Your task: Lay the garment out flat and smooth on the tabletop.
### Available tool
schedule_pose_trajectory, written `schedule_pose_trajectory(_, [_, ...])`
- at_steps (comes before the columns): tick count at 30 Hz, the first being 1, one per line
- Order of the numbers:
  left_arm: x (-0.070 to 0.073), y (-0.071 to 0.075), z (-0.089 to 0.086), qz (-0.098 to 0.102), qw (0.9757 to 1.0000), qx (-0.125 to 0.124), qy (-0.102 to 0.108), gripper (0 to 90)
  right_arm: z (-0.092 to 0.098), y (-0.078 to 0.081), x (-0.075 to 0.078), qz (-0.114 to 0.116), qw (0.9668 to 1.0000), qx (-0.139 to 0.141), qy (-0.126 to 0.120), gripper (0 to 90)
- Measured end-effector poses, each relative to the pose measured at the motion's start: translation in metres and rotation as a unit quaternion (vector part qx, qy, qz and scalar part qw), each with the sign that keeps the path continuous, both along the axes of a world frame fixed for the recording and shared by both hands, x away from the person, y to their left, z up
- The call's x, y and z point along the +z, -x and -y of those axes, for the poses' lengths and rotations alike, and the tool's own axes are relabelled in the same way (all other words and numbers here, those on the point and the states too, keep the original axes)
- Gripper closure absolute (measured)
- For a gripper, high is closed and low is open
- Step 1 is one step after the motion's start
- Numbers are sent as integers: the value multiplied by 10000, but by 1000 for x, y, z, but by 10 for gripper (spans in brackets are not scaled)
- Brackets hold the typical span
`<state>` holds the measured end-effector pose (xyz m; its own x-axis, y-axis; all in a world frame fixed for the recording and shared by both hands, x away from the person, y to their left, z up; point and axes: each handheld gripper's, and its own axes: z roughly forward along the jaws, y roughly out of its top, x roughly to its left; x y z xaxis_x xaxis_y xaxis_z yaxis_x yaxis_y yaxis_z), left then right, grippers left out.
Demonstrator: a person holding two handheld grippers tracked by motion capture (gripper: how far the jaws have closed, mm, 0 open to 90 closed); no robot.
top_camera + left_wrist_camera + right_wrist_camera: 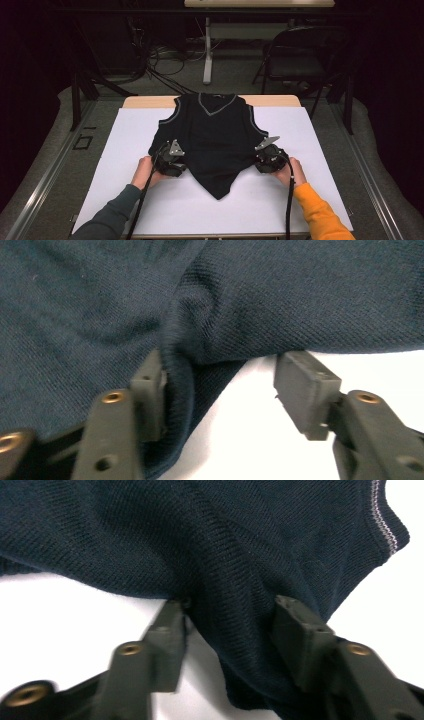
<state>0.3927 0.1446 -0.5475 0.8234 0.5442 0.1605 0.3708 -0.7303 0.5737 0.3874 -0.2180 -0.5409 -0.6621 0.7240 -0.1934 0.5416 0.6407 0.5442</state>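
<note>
A dark knit sleeveless vest (212, 137) lies flat on the white sheet (125, 165) covering the table, its hem pulled into a point toward the person and its V-neck, edged with a thin pale stripe, at the far side. The weave is fine and ribbed along the edges. At the vest's left lower edge, the left gripper (220, 385) stands wide open: one jaw presses against a rolled fold of the hem, the other rests apart on the white sheet, nothing clamped. At the vest's right lower edge, the right gripper (227, 622) has its jaws spread either side of a bunched ridge of fabric, the cloth lying between them but not pinched tight. Beyond the vest, the table's wooden edge (270, 101), then a dark folding chair (300, 52) and cables on the floor
</note>
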Motion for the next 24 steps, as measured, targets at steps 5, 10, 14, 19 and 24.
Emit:
schedule_pose_trajectory(5, [-1, 2, -1, 299, 9995, 87, -111, 742, -2, 5, 2, 193, 9998, -25, 99, 766])
schedule_pose_trajectory(10, [4, 1, -7, 201, 9998, 50, 76, 811, -2, 13, 16, 199, 9998, 46, 61, 829])
schedule_pose_trajectory(14, [24, 2, -16, 383, 9986, 59, 372, 844, 4, 24, 47, 283, 9992, 121, -274, 833])
schedule_pose_trajectory(19, [52, -13, -21, 802, 9934, 357, 737, 849, 8, 27, 80, 559, 9974, 75, -445, 829])
schedule_pose_trajectory(24, [28, -52, -1, 465, 9935, 924, 475, 695, 4, -16, 47, 510, 9975, -491, -19, 701])
